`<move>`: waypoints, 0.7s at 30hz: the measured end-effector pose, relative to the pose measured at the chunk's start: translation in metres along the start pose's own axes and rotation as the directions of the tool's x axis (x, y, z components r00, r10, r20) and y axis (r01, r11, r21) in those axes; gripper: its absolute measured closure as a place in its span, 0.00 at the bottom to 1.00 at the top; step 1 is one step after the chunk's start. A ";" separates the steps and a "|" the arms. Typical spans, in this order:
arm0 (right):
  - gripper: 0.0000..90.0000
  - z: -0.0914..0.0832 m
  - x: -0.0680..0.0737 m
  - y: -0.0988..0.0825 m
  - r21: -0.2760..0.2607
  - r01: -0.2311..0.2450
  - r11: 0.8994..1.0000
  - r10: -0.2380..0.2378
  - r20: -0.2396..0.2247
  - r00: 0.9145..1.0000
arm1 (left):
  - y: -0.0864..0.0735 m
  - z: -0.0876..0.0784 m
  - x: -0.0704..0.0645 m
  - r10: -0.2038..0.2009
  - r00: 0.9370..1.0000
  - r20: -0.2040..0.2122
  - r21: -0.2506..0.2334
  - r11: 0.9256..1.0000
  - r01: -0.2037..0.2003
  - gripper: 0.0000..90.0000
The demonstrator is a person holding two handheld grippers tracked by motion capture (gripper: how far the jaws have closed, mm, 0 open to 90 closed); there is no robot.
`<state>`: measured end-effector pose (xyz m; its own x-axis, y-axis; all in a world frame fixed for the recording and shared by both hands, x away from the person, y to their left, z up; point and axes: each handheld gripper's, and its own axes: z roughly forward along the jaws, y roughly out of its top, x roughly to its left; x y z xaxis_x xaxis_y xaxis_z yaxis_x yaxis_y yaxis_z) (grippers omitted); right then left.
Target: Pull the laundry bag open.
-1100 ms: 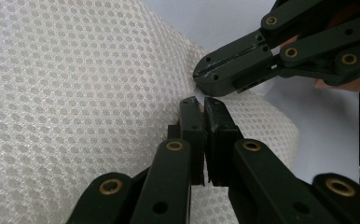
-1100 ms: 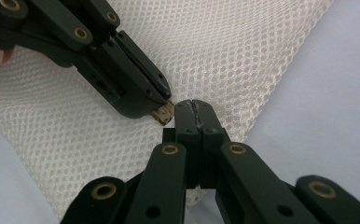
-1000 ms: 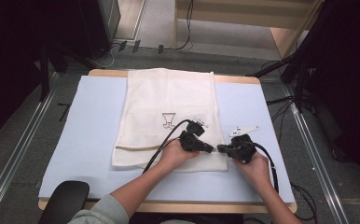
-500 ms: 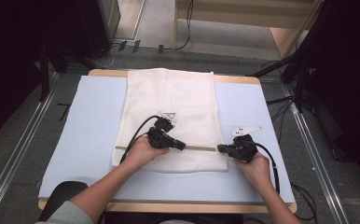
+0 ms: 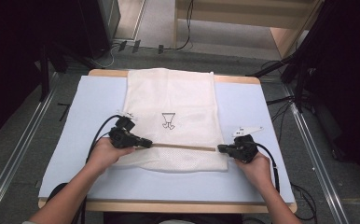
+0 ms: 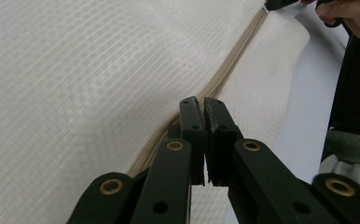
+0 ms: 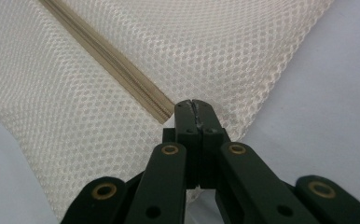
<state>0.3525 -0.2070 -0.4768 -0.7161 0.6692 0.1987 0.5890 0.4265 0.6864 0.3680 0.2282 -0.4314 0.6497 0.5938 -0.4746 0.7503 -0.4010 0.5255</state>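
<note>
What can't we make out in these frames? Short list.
- Zipper pull, left gripper view: hidden by the shut jaws of the left gripper.
- Zipper end at the right gripper, right gripper view: covered by its shut jaws.
- Printed logo on the mesh bag, high view: too small to read.

A light blue mat (image 5: 89, 112) covers the wooden table (image 5: 169, 206) (cables (image 5: 183, 44) beyond).

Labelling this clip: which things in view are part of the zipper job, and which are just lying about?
In the job:
- white mesh laundry bag
- its beige zipper
- left gripper, shut at the zipper
- right gripper, shut on the bag's zipper end

Lying about:
- light blue table mat
- floor cables
</note>
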 end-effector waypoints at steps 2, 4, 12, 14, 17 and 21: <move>1.00 0.000 -0.001 -0.001 -0.004 0.006 1.000 -0.006 -0.004 1.000 | -0.007 -0.012 0.008 -0.019 1.000 -0.005 -0.018 1.000 0.019 0.99; 1.00 0.000 -0.001 -0.001 -0.006 0.012 1.000 -0.012 -0.007 1.000 | -0.015 -0.023 0.014 -0.033 0.999 -0.017 -0.029 0.999 0.032 0.99; 1.00 0.000 -0.003 -0.001 -0.009 0.026 1.000 -0.026 -0.024 0.999 | -0.038 -0.051 0.028 -0.069 0.996 -0.063 -0.061 0.996 0.065 0.99; 1.00 0.000 -0.004 -0.001 -0.009 0.031 0.999 -0.031 -0.027 0.999 | -0.041 -0.054 0.031 -0.083 0.994 -0.074 -0.067 0.995 0.078 0.99; 1.00 0.000 -0.004 0.000 -0.001 0.030 1.000 -0.030 -0.030 0.999 | -0.046 -0.060 0.035 -0.115 0.987 -0.111 -0.076 0.991 0.107 0.99; 1.00 0.000 -0.005 0.001 0.002 0.026 1.000 -0.026 -0.038 0.999 | -0.059 -0.076 0.048 -0.180 0.974 -0.138 -0.105 0.981 0.166 0.99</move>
<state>0.3569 -0.2102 -0.4776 -0.7449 0.6341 0.2076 0.5708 0.4446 0.6903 0.3458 0.3329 -0.4314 0.4812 0.7469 -0.4589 0.8309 -0.2217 0.5103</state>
